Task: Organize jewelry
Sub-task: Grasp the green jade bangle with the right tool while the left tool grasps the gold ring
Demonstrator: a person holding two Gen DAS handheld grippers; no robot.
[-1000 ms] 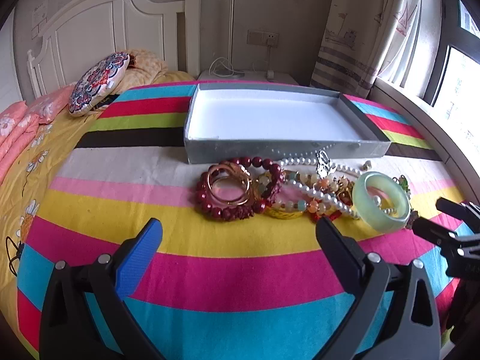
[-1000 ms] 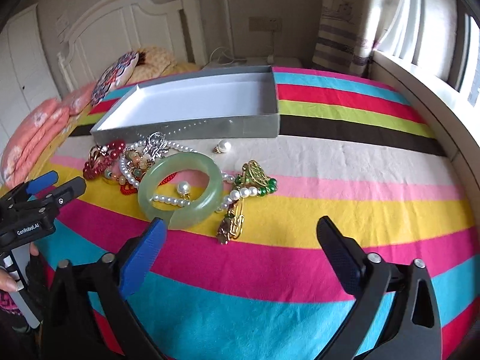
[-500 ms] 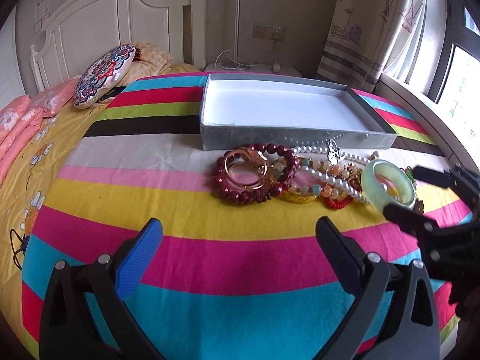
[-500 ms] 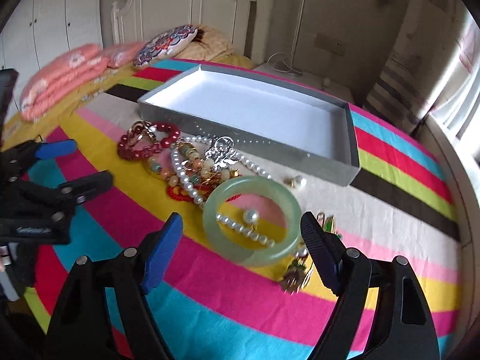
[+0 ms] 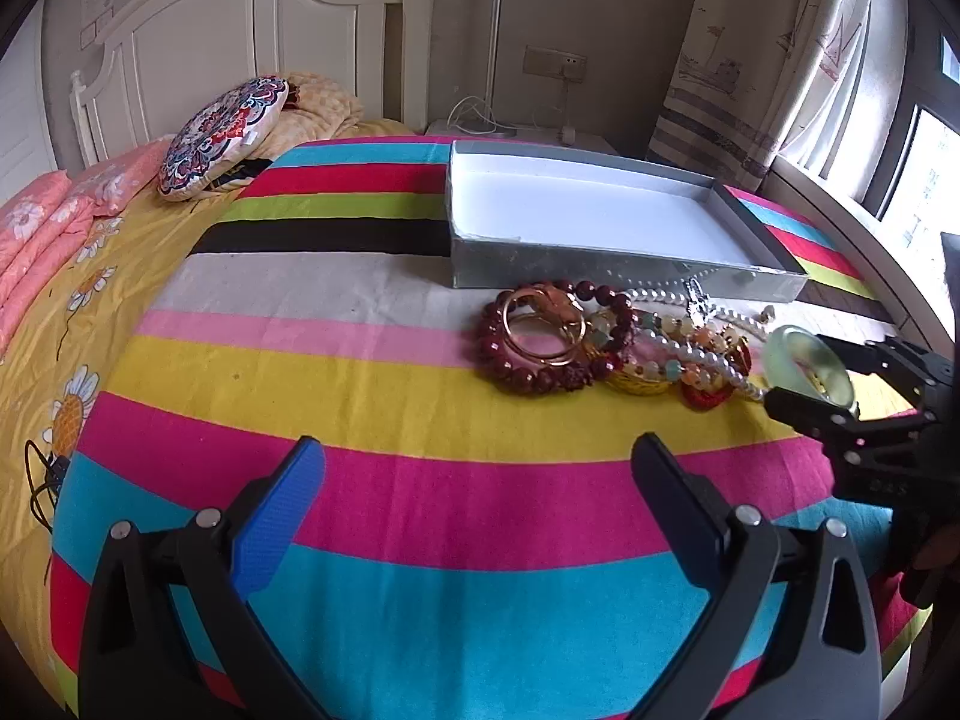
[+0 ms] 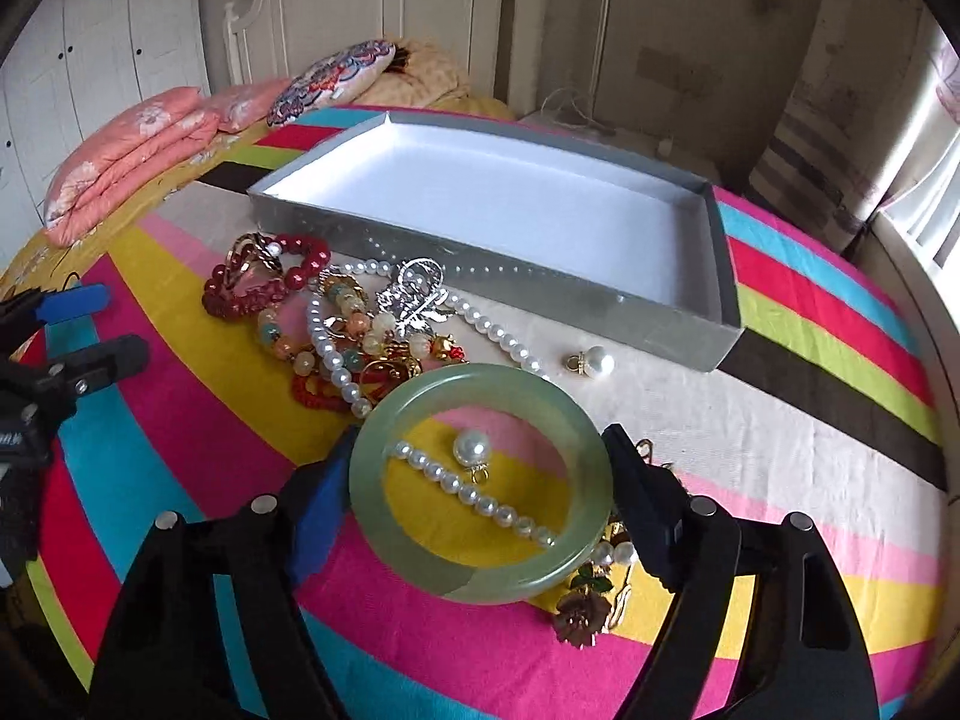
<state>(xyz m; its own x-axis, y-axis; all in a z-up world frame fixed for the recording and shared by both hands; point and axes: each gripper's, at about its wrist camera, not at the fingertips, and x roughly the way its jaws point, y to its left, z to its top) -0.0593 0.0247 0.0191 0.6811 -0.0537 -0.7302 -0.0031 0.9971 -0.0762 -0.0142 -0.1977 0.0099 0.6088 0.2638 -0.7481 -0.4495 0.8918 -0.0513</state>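
Right hand-held gripper (image 6: 480, 468) has closed around bangle (image 6: 480, 480).

A striped bedspread (image 5: 372, 498) in pink, yellow, cyan, black and cream bands is spread over the bed. A yellow sheet with daisy print (image 5: 90, 300) is seen along its left edge. A round patterned cushion (image 5: 225, 135) is propped against a crumpled beige blanket (image 5: 324, 105) near the white headboard (image 5: 240, 42). Folded pink floral quilts (image 6: 138, 150) are stacked at the left side of the bed. A white bedside table (image 5: 522, 135) with a white cable (image 5: 474, 117) on it is placed behind the bed, below a wall socket (image 5: 555, 63). A printed curtain (image 5: 774, 54) is hung beside the window (image 5: 924, 180) at the right. White wardrobe doors (image 6: 102, 42) are visible in the right wrist view
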